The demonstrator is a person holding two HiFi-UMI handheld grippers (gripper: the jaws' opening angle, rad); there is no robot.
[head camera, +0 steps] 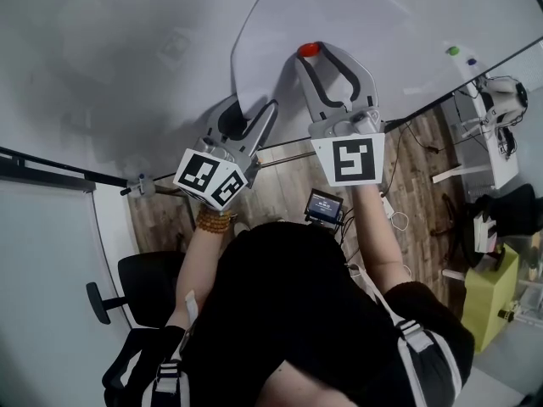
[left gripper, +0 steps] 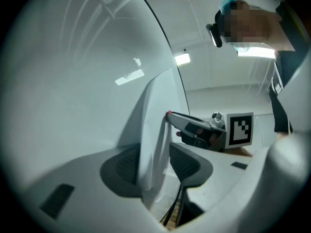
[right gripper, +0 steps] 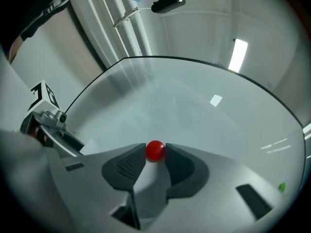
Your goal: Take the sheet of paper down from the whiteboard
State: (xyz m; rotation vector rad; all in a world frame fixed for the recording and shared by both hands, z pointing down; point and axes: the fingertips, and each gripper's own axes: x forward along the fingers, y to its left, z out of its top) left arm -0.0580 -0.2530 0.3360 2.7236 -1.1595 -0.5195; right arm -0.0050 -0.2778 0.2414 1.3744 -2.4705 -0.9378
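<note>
A large white sheet of paper (head camera: 382, 24) lies on the whiteboard (head camera: 102, 58), its left edge curling away from the board. A red round magnet (head camera: 310, 49) sits on the sheet, and my right gripper (head camera: 311, 52) is shut on it; both pads touch the magnet (right gripper: 155, 150) in the right gripper view. My left gripper (head camera: 253, 106) is at the sheet's lower left corner. Its jaws stand wide, and the loose flap of paper (left gripper: 155, 130) hangs between the pads (left gripper: 187, 164) without being pinched. The right gripper (left gripper: 194, 130) shows just beyond that flap.
A green magnet (head camera: 452, 51) and a blue one (head camera: 471, 60) sit on the board to the right. Below are a wooden floor, a black chair (head camera: 136, 287), a small screen device (head camera: 324, 204), a white desk (head camera: 496, 134) and a yellow-green box (head camera: 488, 299).
</note>
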